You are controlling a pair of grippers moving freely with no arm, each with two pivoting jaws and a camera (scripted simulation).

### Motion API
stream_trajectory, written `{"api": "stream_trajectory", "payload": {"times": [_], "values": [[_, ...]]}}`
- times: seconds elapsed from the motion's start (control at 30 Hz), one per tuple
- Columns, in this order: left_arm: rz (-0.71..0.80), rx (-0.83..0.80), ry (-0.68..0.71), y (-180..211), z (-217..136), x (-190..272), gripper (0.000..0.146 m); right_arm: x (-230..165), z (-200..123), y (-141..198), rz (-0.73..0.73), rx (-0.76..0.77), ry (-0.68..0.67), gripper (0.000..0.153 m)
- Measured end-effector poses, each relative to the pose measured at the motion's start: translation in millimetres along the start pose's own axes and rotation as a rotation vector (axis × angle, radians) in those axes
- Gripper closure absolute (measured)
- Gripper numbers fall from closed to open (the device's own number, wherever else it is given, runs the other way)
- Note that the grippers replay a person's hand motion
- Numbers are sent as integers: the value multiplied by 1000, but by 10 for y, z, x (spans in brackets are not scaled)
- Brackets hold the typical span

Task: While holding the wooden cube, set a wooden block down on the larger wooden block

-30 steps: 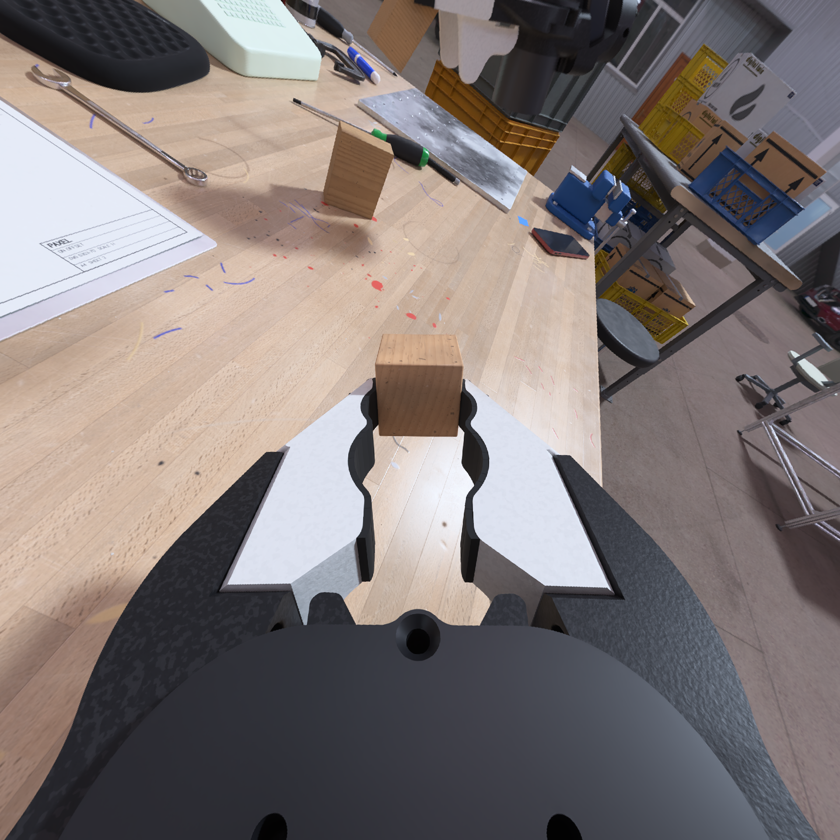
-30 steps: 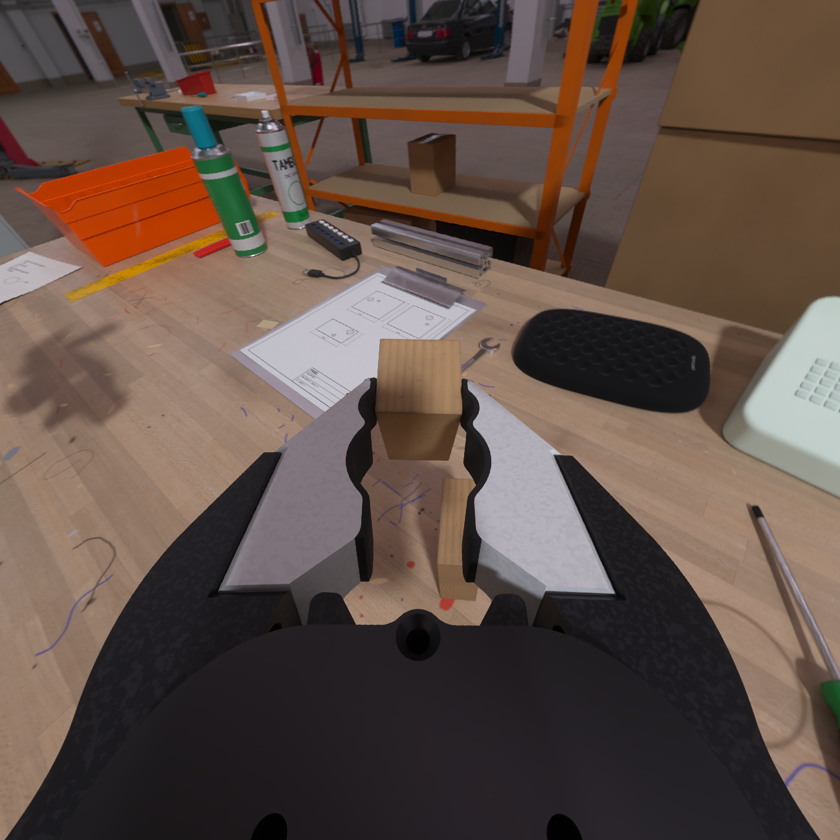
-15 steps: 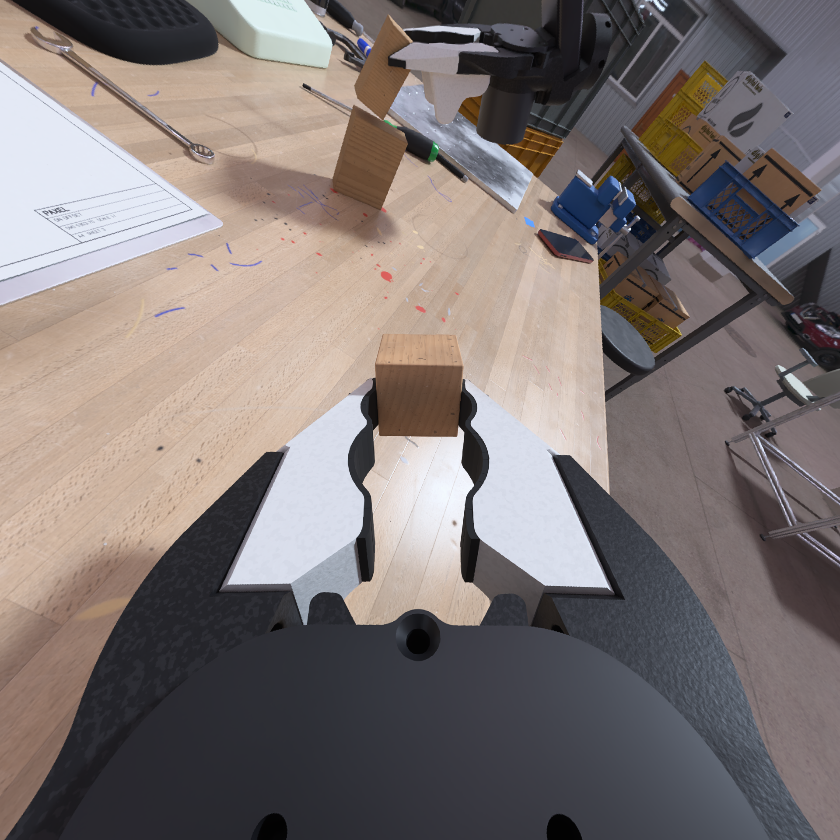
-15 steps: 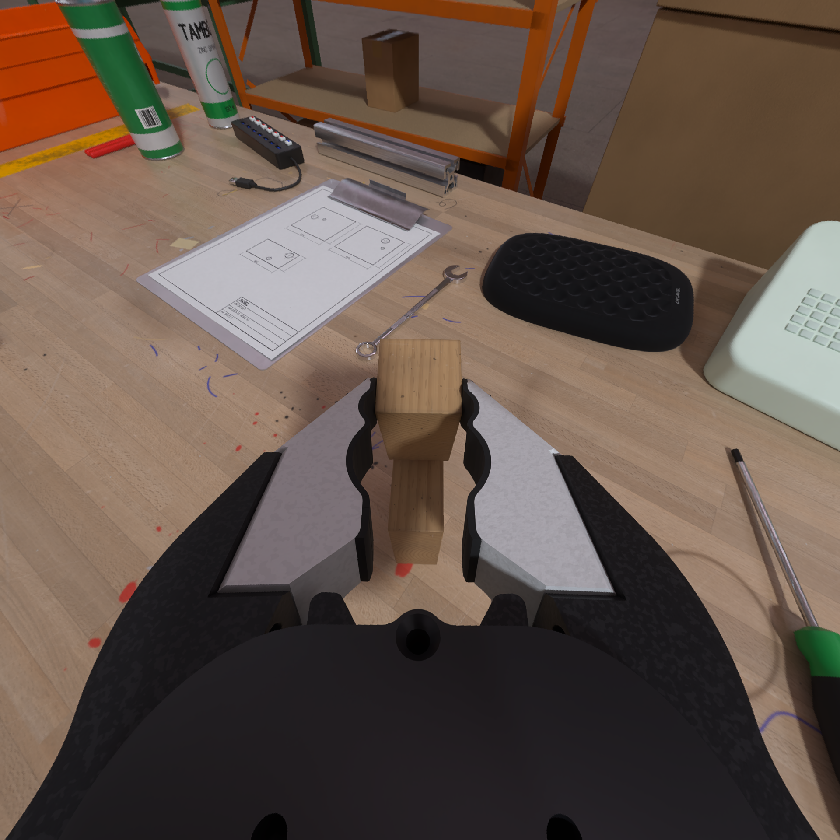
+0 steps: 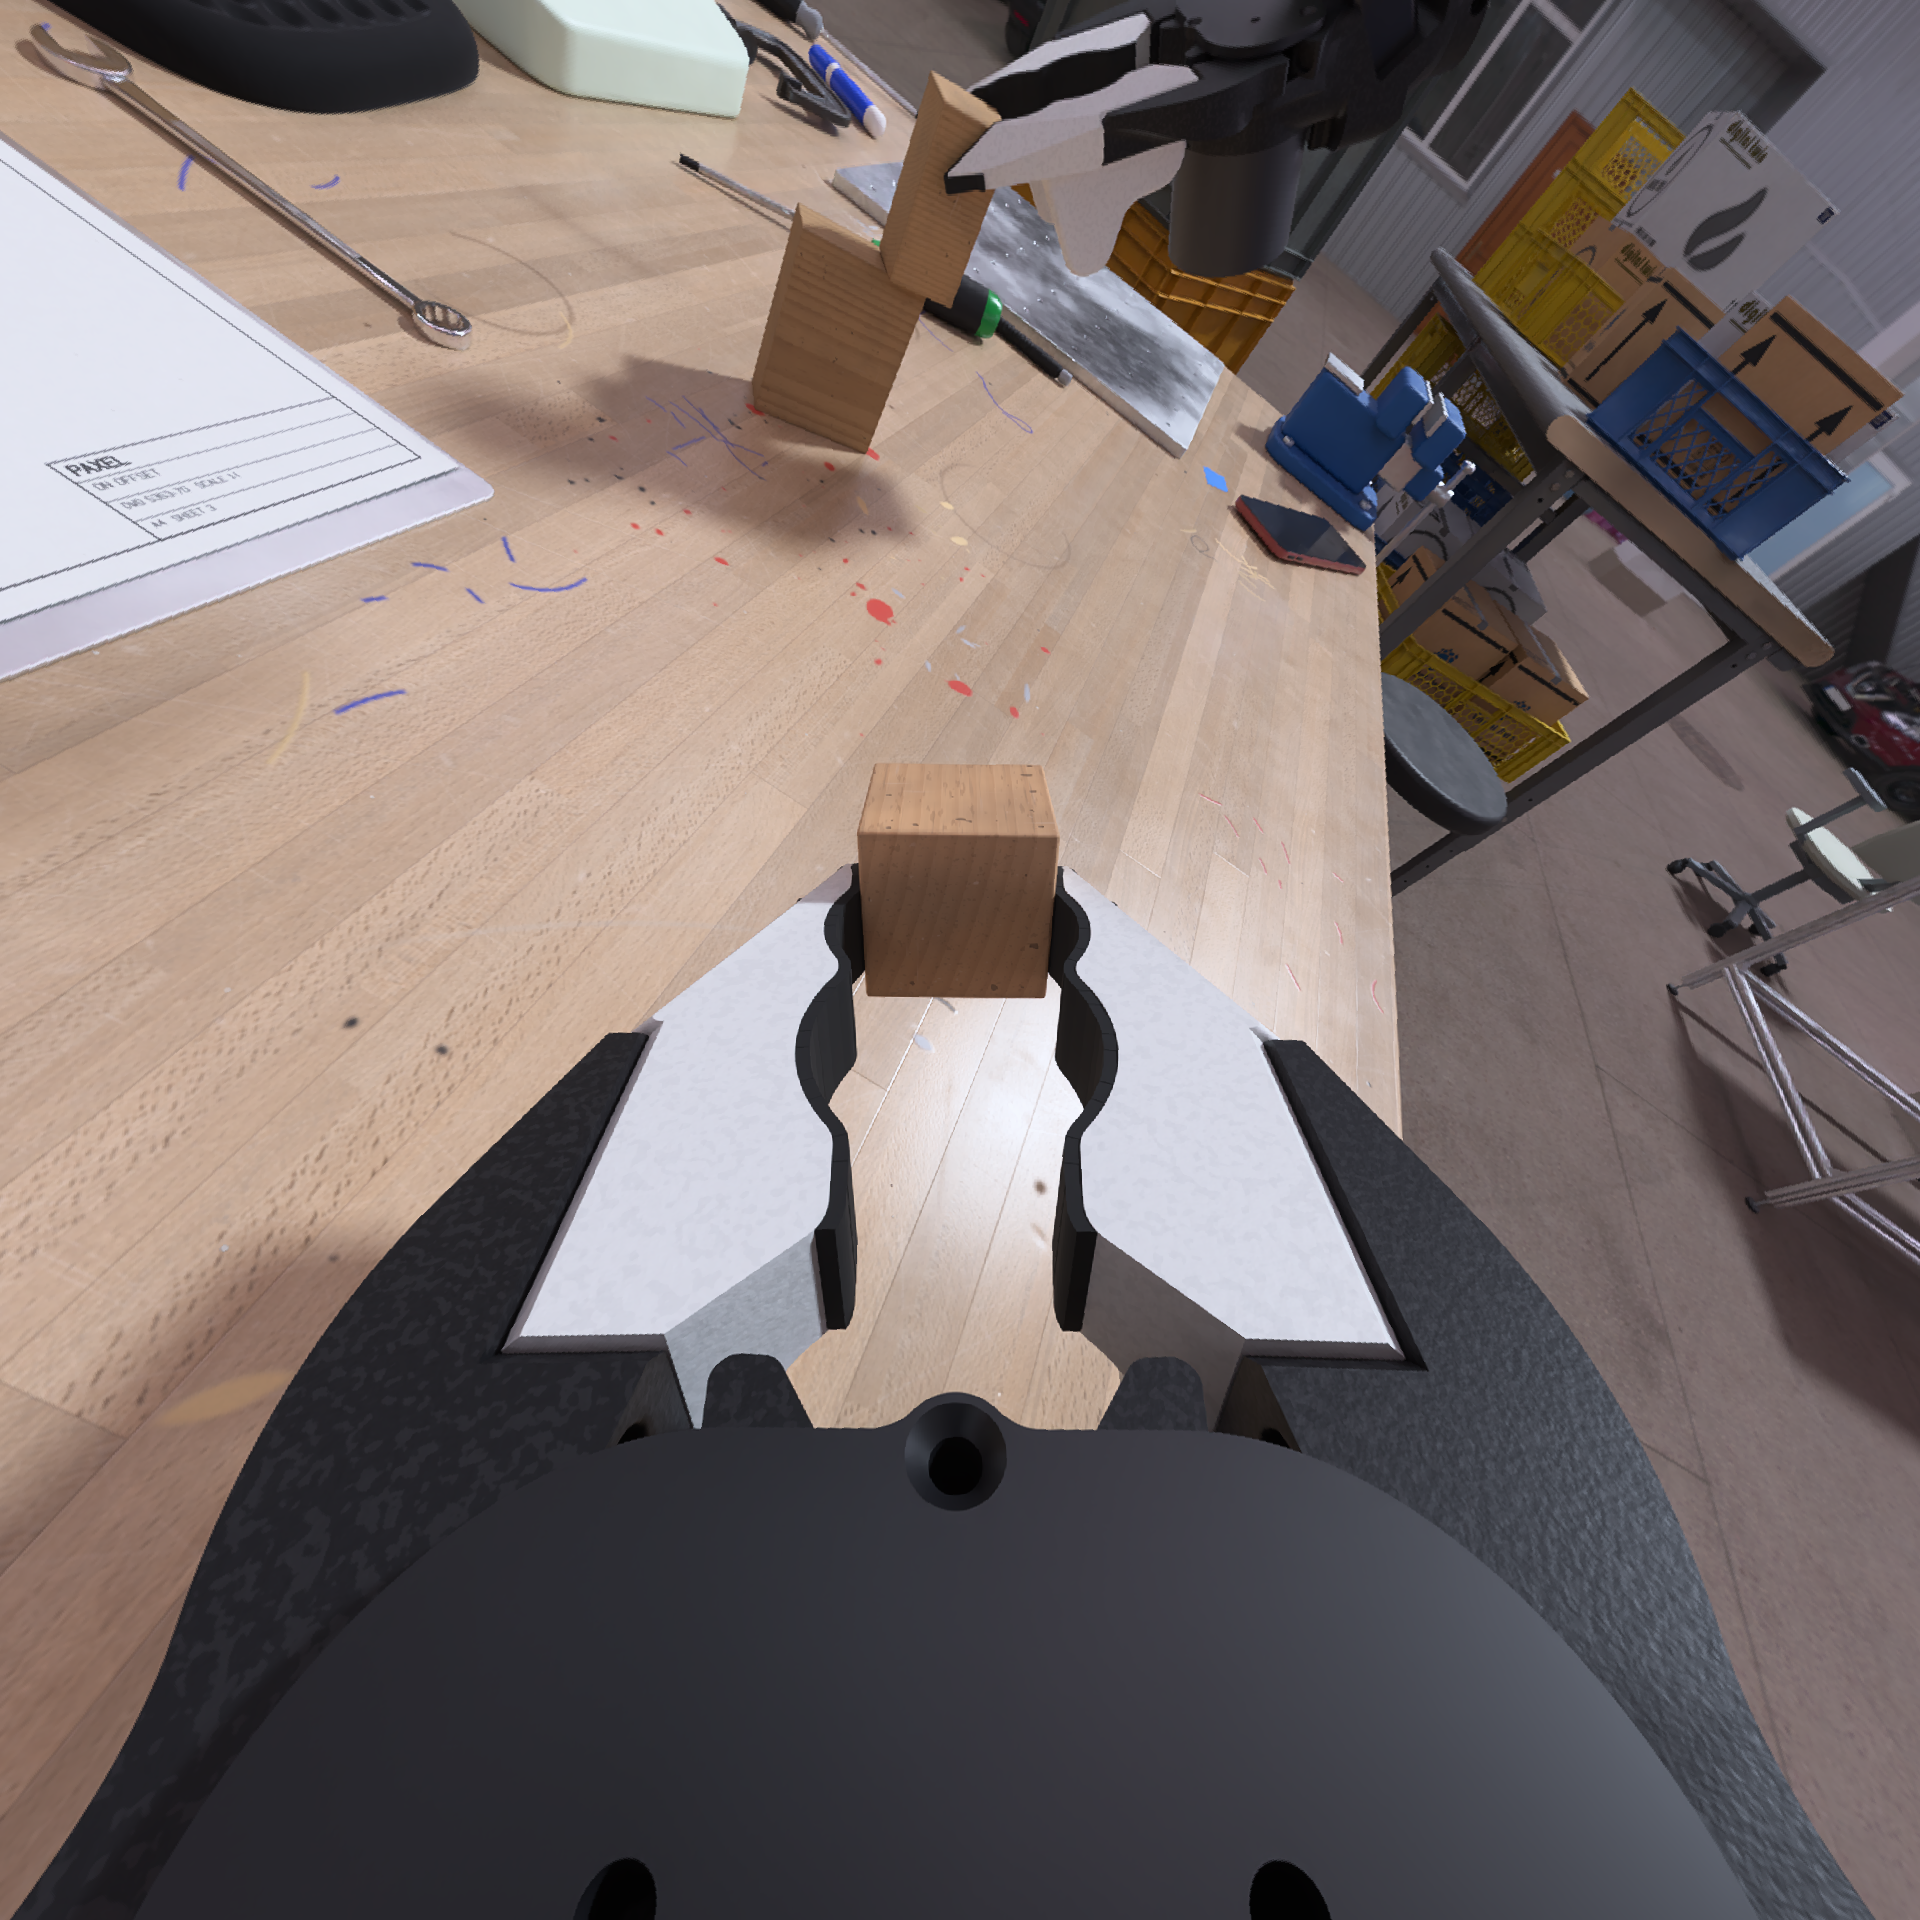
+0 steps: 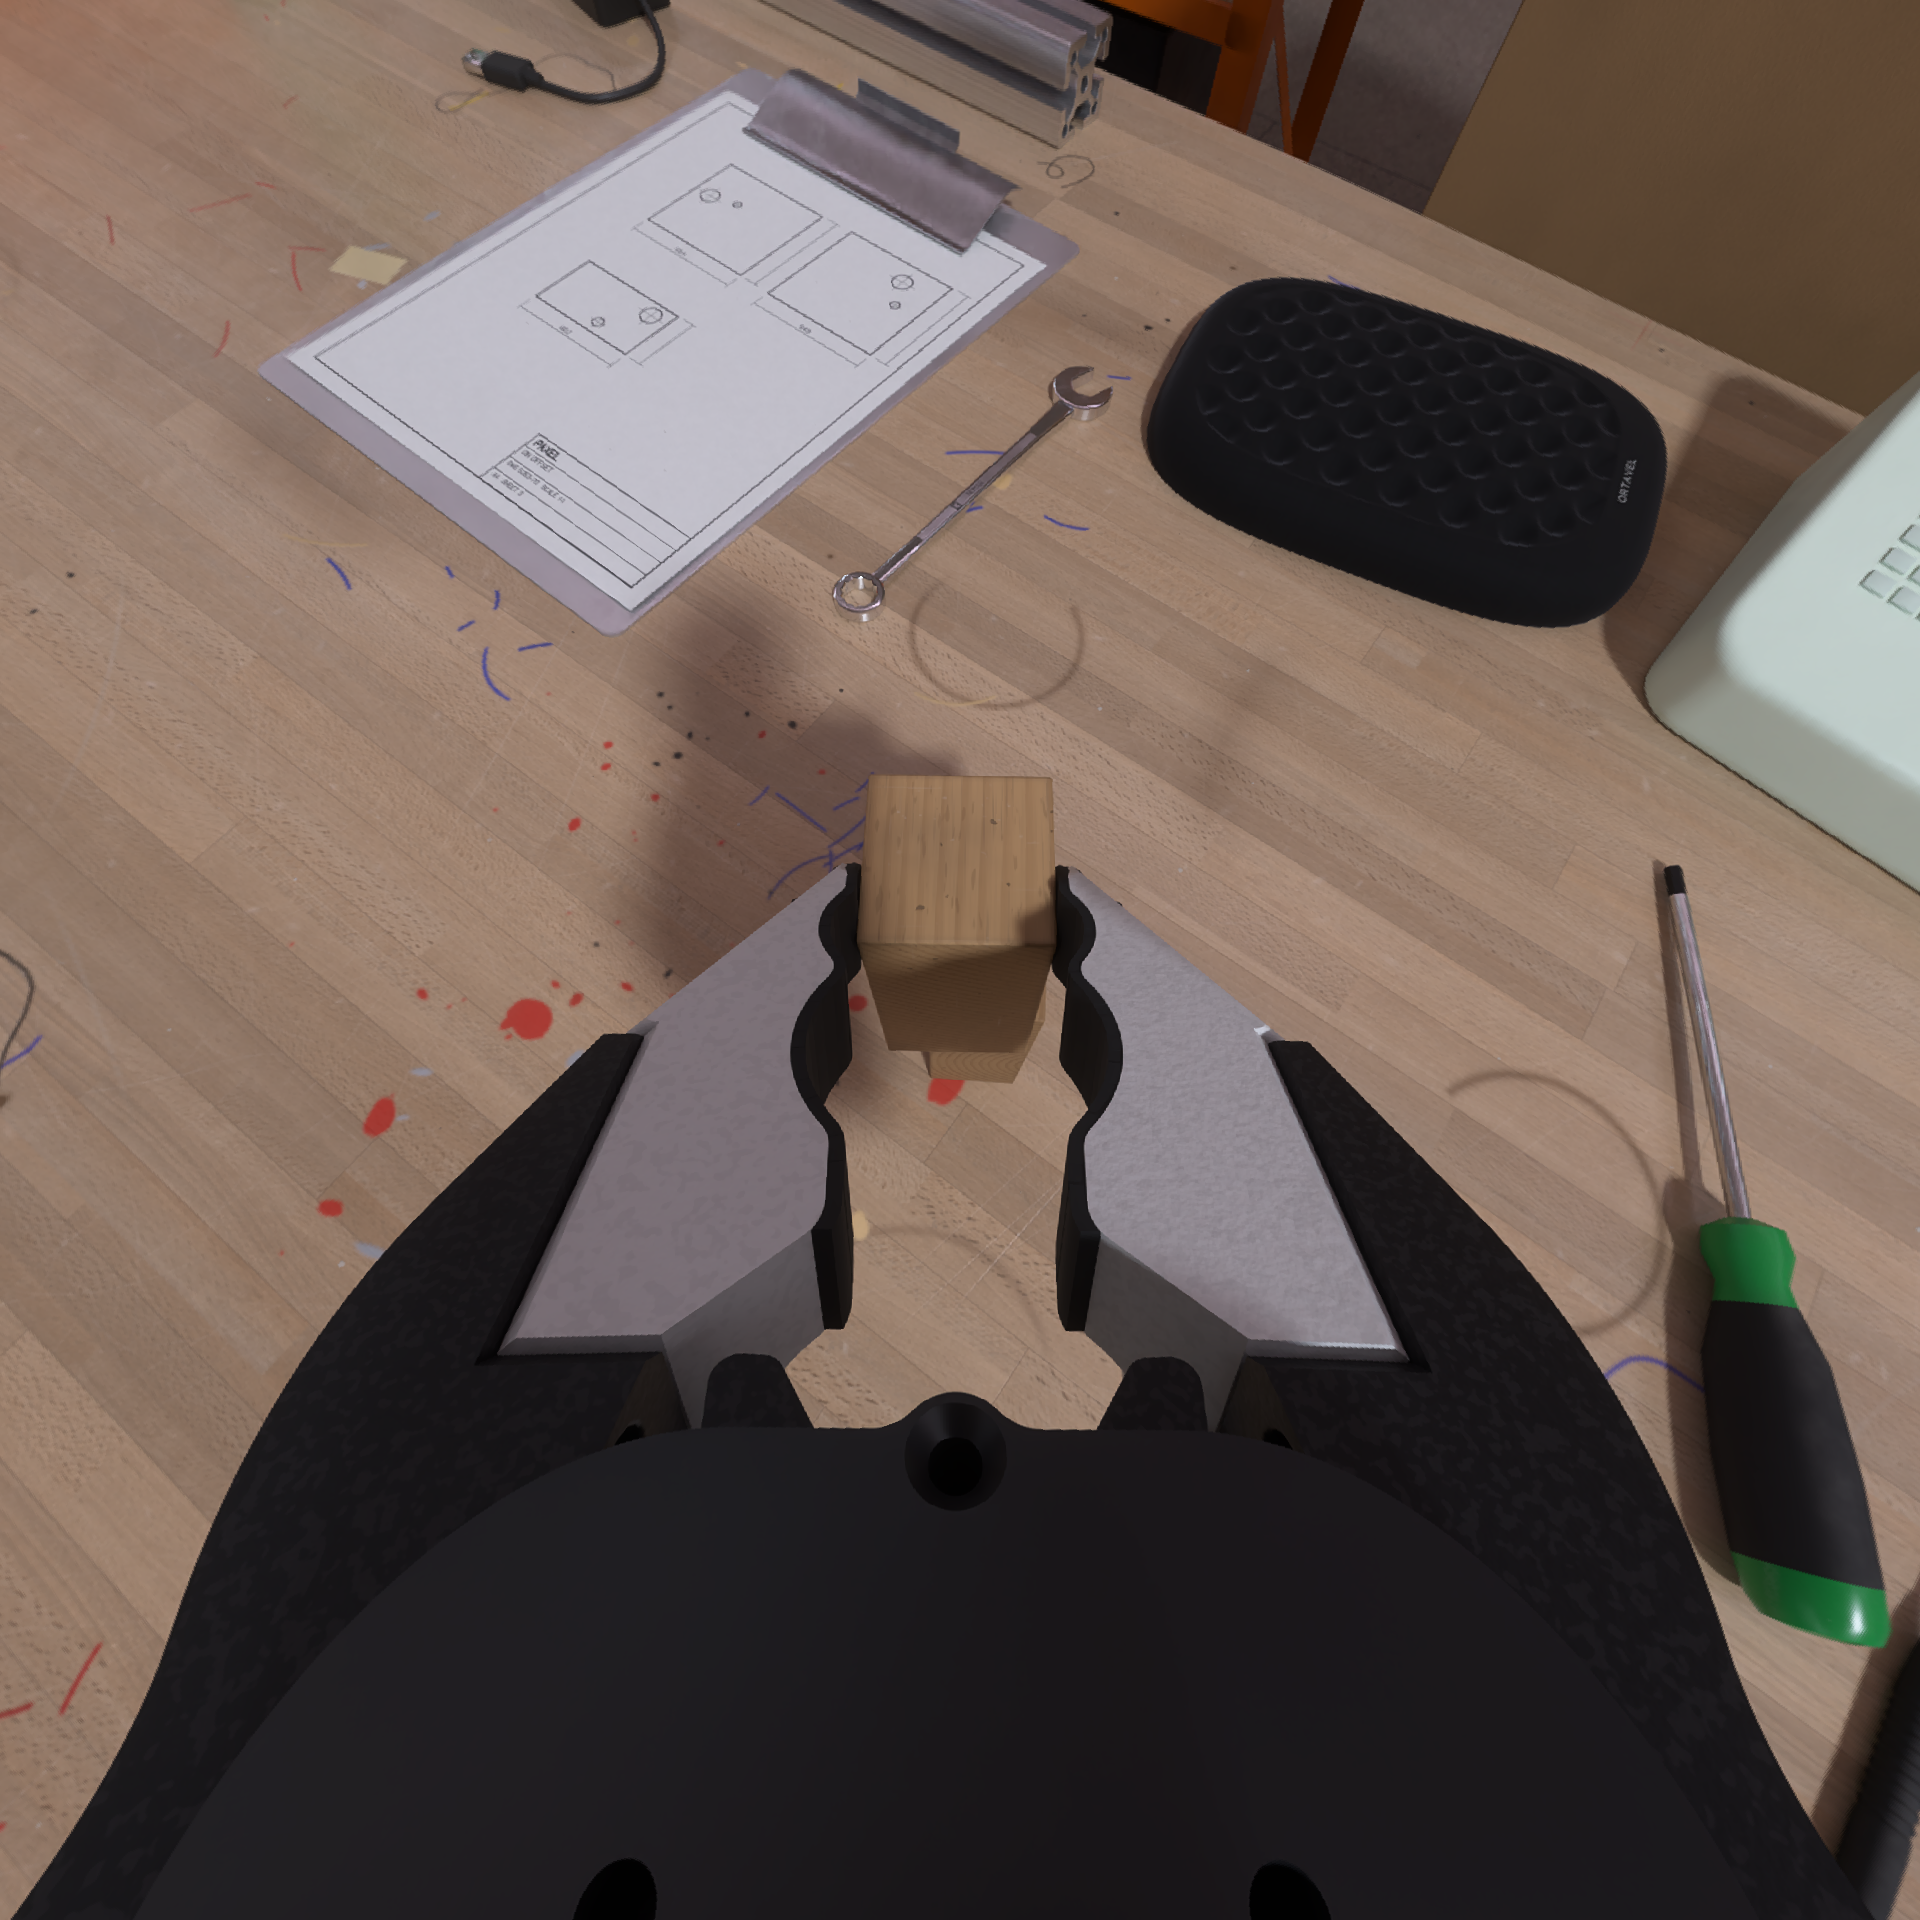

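Note:
My left gripper (image 5: 956, 914) is shut on a wooden cube (image 5: 956, 883) and holds it above the workbench near its right edge. Far ahead in the left wrist view, the larger wooden block (image 5: 831, 332) stands upright on the bench. My right gripper (image 5: 987, 156) is shut on a smaller wooden block (image 5: 935, 197) and holds it tilted against the larger block's top right corner. In the right wrist view the right gripper (image 6: 956, 914) grips the same block (image 6: 956, 862), and a sliver of the larger block (image 6: 977, 1065) shows directly beneath it.
A clipboard with a drawing (image 6: 665, 332), a spanner (image 6: 966, 488), a black pad (image 6: 1403, 447) and a pale green device (image 6: 1829, 665) lie beyond the blocks. A green-handled screwdriver (image 6: 1766, 1351) lies to the right. The bench edge (image 5: 1387, 831) runs along the right in the left wrist view.
My right gripper has come down and forward with its block, from well above the larger block to right over its top. My left gripper has kept hold of the cube and shifted slightly.

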State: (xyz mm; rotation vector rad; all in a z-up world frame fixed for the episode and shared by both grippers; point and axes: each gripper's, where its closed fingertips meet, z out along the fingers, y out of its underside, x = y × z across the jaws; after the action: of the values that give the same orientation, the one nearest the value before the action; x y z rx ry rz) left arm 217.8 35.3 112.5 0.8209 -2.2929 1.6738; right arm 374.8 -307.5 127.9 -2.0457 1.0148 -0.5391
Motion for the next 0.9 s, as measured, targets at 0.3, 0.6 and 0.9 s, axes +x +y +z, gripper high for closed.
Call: {"api": "stream_trajectory", "payload": {"times": [0.3,0.6,0.9], "values": [[-10,-5,-6,36,5,-34,112,75,98,-175,24,64,23,116],[-9,-13,-4,55,14,-40,112,100,177,-126,68,45,13,116],[3,-10,-10,33,-25,-8,112,22,-114,-225,4,46,54,99]]}}
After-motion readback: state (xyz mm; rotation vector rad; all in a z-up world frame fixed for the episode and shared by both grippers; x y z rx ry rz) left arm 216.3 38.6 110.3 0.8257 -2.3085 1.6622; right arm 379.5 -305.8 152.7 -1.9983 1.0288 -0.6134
